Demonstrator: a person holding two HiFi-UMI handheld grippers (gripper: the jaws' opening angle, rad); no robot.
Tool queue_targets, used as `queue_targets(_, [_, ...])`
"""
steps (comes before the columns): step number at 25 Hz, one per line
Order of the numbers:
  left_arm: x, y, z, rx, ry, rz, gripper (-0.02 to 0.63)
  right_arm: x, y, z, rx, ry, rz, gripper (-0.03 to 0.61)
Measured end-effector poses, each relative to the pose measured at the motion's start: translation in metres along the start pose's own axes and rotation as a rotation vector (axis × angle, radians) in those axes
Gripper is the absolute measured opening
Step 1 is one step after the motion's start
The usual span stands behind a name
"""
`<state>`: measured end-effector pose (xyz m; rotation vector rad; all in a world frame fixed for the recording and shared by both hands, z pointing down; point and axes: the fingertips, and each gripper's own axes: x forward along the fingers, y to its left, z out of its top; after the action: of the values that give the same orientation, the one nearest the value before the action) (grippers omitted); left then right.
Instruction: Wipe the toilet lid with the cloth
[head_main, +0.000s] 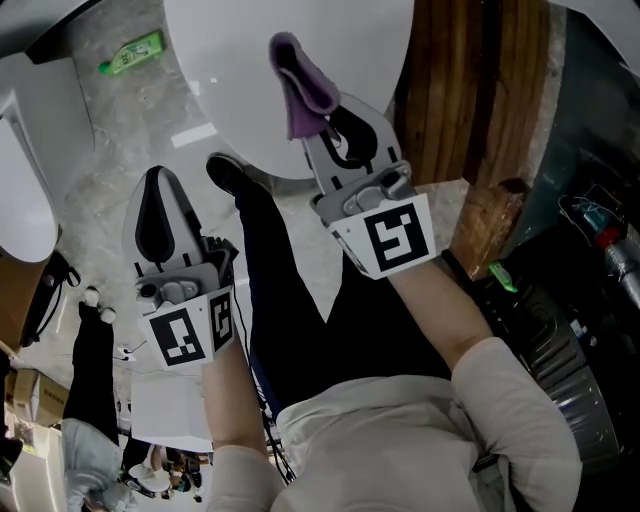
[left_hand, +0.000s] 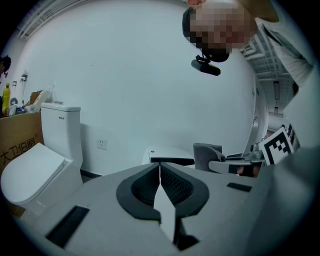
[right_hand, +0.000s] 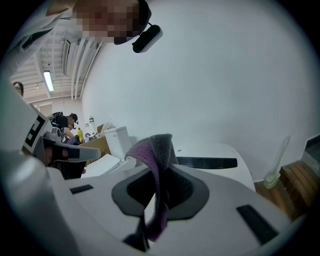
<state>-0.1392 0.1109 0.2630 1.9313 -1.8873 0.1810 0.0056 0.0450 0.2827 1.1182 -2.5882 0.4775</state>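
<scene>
The purple and grey cloth (head_main: 300, 85) was pinched in your right claw (head_main: 322, 125), its jaws closed on a fold so that the free end stood up past the tips. It hung over the white toilet lid (head_main: 240, 90), which was shut and filled the top of the head view. From above I could not tell whether cloth and lid touched. The right gripper view settled it better: the cloth (right_hand: 155, 165) stood in the foreground and the lid (right_hand: 215, 150) lay beyond and lower, so they looked apart.

By my reading, you were at the approach, with wiping not yet begun. The next move called for bringing the right claw down and forward until the cloth lay flat on the lid, then sweeping it across.

Your left claw (head_main: 158, 185) was held back near your body, over the marbled floor (head_main: 130, 130), jaws pressed together on nothing.

Only the left gripper view showed a second toilet (left_hand: 35, 170) with its tank (left_hand: 60, 130) against the wall. Only the head view showed the green bottle (head_main: 132, 55) lying on the floor and the wooden panel (head_main: 470, 90) to the right.
</scene>
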Motion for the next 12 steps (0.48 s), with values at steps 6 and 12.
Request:
queue_targets(6, [0.0013, -0.0020, 0.0039, 0.007, -0.006, -0.005, 0.017, -0.0020, 0.0019, -0.0003, 0.005, 0.006, 0.004, 0.054])
queue_targets(12, [0.0035, -0.0043, 0.0031, 0.012, -0.002, -0.007, 0.015, -0.0035, 0.0013, -0.0006, 0.020, 0.005, 0.006, 0.054])
